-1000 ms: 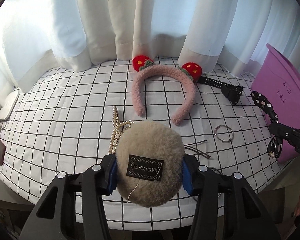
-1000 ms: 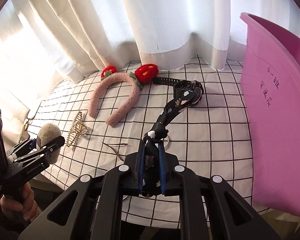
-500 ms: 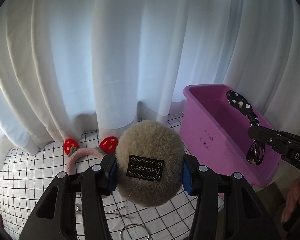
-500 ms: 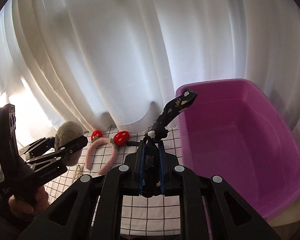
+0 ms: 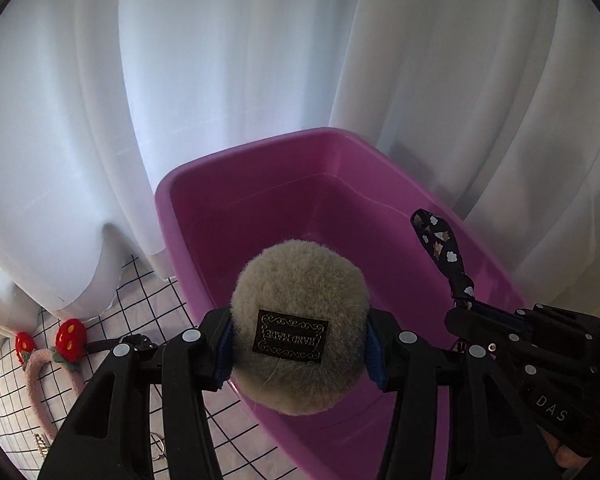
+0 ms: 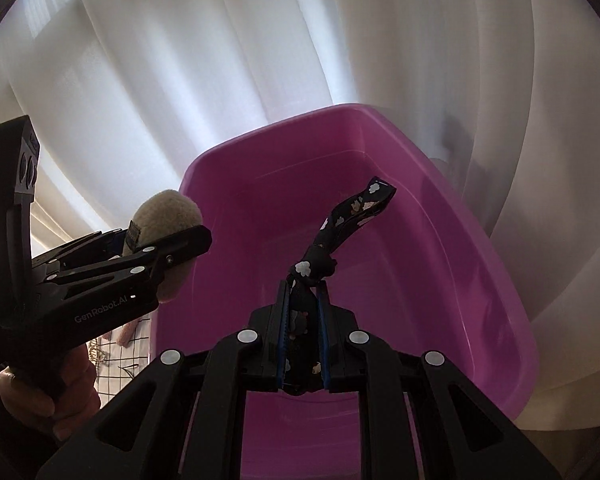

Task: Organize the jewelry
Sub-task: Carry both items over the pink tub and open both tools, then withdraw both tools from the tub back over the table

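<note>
A: White curtains behind. Item one: round beige furry pom-pom hair clip (image 5: pixel 300 332), clamped in the left gripper (image 5: pixel 300 350), above the purple plastic tub (image 5: pixel 220 168).

B: Item two?

A: Black printed fabric hair tie (image 6: pixel 340 224), pinched in the right gripper (image 6: pixel 303 336), over the tub. Release both low inside. A second ago both hung over the checked tablecloth (image 5: pixel 148 288).

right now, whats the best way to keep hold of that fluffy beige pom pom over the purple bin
Grip the fluffy beige pom pom across its widest middle, one pad on each side, as the left gripper does now. The ball is round and soft, so a hold across the centre squeezes evenly and should not slip off. Come from the side with the black label, above the purple bin.
</note>
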Demonstrator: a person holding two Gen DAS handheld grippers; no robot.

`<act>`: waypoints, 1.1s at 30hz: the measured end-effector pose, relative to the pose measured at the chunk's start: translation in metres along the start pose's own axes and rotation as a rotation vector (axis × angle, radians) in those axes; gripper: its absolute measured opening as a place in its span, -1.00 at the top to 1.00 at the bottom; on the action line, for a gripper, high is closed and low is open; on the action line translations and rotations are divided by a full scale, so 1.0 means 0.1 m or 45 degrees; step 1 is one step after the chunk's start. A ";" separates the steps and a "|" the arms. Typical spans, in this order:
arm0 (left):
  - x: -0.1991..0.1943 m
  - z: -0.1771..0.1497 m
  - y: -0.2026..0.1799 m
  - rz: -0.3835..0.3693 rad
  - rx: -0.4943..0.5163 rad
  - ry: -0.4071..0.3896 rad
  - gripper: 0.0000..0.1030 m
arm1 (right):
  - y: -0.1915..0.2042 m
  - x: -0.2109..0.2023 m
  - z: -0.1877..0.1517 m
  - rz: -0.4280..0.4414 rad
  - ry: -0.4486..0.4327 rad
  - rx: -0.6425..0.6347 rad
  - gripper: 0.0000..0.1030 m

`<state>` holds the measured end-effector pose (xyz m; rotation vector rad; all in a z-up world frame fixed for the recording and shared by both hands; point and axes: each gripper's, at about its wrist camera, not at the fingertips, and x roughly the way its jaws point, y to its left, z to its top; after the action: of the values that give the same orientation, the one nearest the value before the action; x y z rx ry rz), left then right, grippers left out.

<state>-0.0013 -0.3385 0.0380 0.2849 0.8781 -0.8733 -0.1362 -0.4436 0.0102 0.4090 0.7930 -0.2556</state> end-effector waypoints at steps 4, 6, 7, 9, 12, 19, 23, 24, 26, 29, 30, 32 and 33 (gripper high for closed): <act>0.25 -0.01 -0.11 0.025 -0.002 0.086 0.00 | -0.08 0.15 -0.03 0.035 0.042 -0.001 0.76; 0.34 -0.02 -0.12 0.044 -0.018 0.123 -0.05 | -0.12 0.21 -0.02 0.042 0.051 -0.004 0.75; 0.39 -0.02 -0.13 0.051 -0.030 0.137 -0.06 | -0.14 0.25 -0.01 0.042 0.057 -0.006 0.75; 0.44 -0.03 -0.13 0.060 -0.049 0.158 -0.12 | -0.16 0.30 0.00 0.038 0.065 -0.015 0.75; 0.50 -0.04 -0.12 0.073 -0.061 0.167 -0.21 | -0.16 0.34 0.01 0.029 0.092 -0.032 0.20; 0.43 0.00 -0.11 0.125 -0.076 0.129 -0.63 | -0.31 0.23 0.06 0.042 0.046 -0.033 -0.10; 0.37 0.01 -0.11 0.146 -0.085 0.107 -0.66 | -0.33 0.21 0.11 0.077 0.024 -0.015 -0.12; 0.34 0.00 -0.11 0.153 -0.088 0.100 -0.66 | -0.31 0.18 0.12 0.090 0.019 -0.012 -0.12; 0.27 -0.01 -0.11 0.167 -0.096 0.079 -0.70 | -0.28 0.10 0.11 0.126 0.004 -0.011 -0.12; 0.11 -0.04 -0.09 0.191 -0.117 0.034 -0.77 | -0.20 -0.01 0.11 0.159 -0.034 -0.034 -0.14; 0.05 -0.06 -0.07 0.196 -0.129 0.025 -0.77 | -0.16 -0.03 0.11 0.174 -0.045 -0.045 -0.14; -0.05 -0.13 0.00 0.194 -0.165 0.005 -0.79 | -0.08 -0.08 0.12 0.206 -0.068 -0.075 -0.15; -0.11 -0.17 0.04 0.202 -0.186 -0.005 -0.80 | -0.03 -0.11 0.12 0.225 -0.079 -0.092 -0.16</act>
<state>-0.0110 -0.3210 0.0355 0.2224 0.8984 -0.6590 -0.1372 -0.4511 0.0247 0.3986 0.6988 -0.0739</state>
